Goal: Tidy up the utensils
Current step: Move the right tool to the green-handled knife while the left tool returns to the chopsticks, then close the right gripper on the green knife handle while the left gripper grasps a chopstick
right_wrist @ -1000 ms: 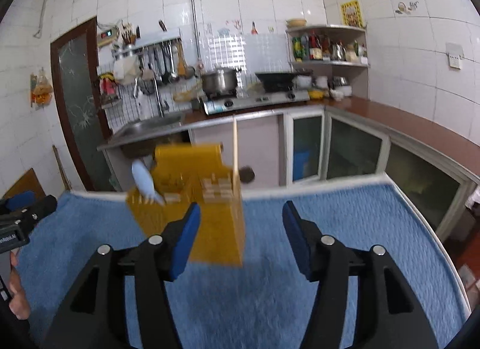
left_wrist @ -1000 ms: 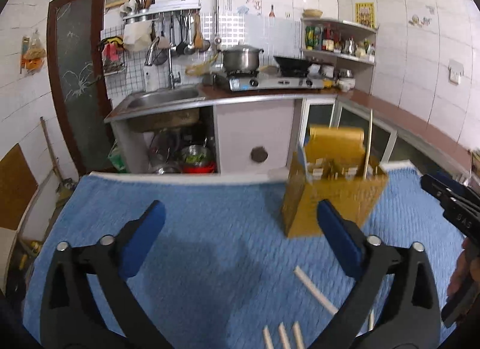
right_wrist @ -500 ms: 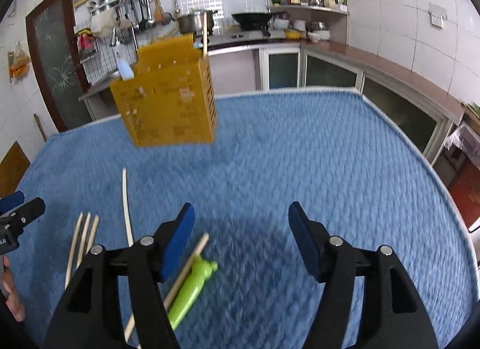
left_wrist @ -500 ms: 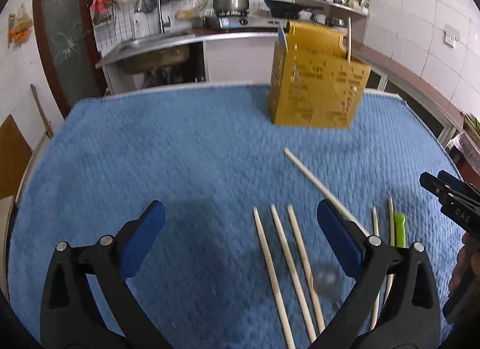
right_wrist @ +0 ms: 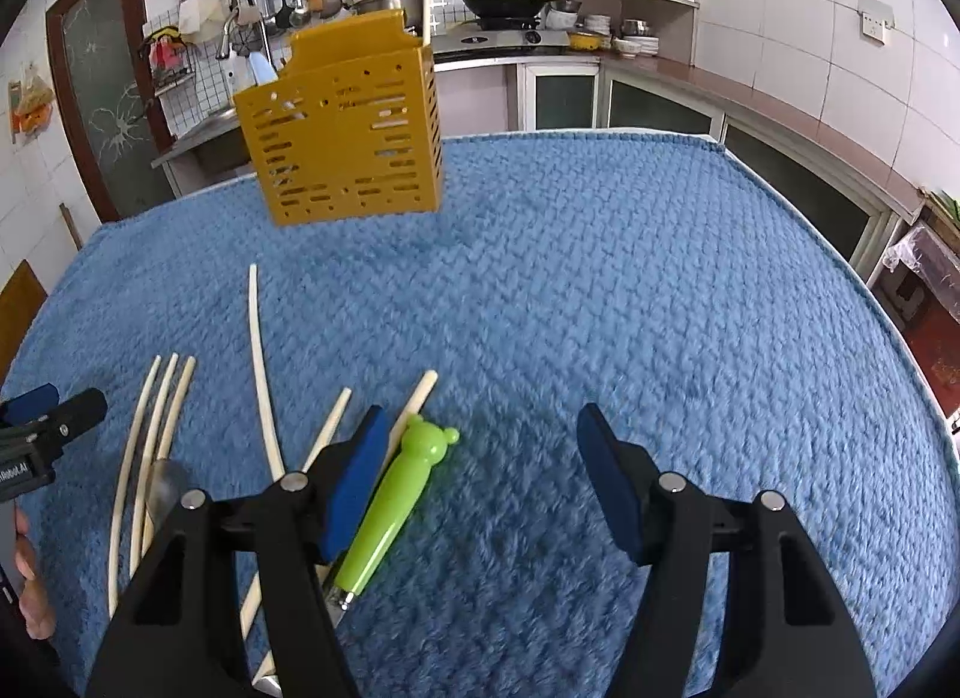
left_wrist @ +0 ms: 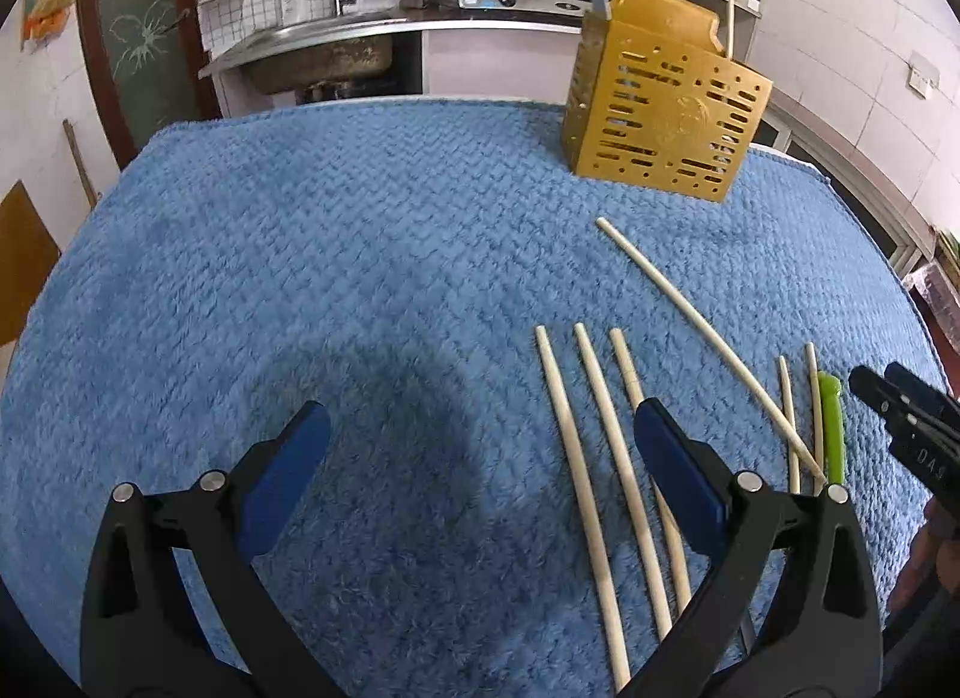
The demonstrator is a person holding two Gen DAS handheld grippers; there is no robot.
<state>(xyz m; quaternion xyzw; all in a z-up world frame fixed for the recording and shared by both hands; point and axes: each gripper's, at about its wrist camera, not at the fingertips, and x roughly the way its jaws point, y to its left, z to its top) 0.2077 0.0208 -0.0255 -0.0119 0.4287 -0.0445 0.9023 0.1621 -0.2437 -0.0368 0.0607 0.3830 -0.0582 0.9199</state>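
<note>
The kitchen is bright and evenly lit. A soft dark shadow sits on the blue towel [left_wrist: 336, 278], left of the chopsticks [left_wrist: 606, 446]. Edges bend round, corners go black. The towel looks slightly blurry.

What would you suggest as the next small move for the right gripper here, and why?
Probably shift the right gripper a little to its left and lower it over the green-handled utensil. Its jaws are open and empty, the handle lies on the blue towel just beside the left finger, not between the pads, and the yellow holder stands upright beyond.
</note>
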